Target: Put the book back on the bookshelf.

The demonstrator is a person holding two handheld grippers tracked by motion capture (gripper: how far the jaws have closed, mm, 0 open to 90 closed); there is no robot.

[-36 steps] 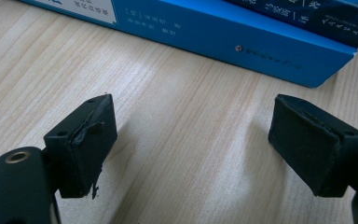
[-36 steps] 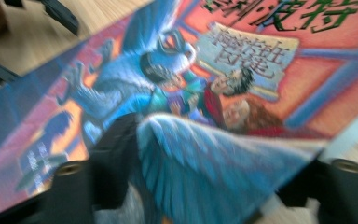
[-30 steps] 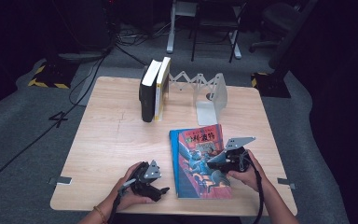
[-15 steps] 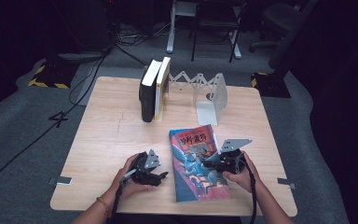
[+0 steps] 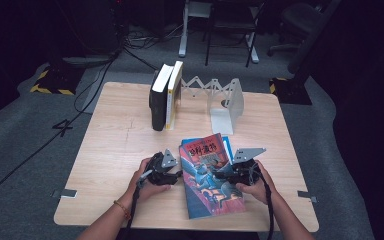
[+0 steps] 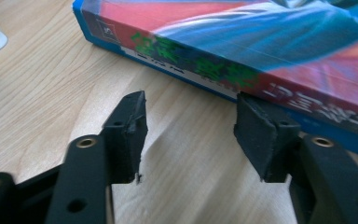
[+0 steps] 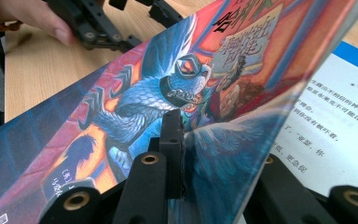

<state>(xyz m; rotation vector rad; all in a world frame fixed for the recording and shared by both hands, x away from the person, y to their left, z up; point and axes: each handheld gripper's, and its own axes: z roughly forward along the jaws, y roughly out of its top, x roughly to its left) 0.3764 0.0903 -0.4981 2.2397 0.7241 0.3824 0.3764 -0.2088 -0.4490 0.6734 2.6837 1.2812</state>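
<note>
Since the earlier frames the left gripper (image 5: 172, 175) has slid in from the near-left part of the light wooden table (image 5: 115, 145) until it sits just beside the spine of the glossy paperback book with the blue-and-red illustrated cover (image 5: 211, 175), and the right gripper (image 5: 228, 174) has raised that cover's free edge.

The book lies flat by the table's near edge, right of centre. In the right gripper view the jaws pinch the front cover alone, one pad above and one beneath, and the white printed first page (image 7: 321, 126) lies exposed below it. In the left gripper view the jaws stand spread and empty, their tips low over the wood and facing the blue spine (image 6: 205, 84).

The likely trouble is the thin cover: a lift or pull by that one sheet could crease or tear it at the hinge, or let it slip out of the pads. If the left gripper pushes the spine, the whole book may skid towards the right edge. The two upright books (image 5: 165, 100) and white folding bookend (image 5: 227, 102) near the far edge stand well apart.
</note>
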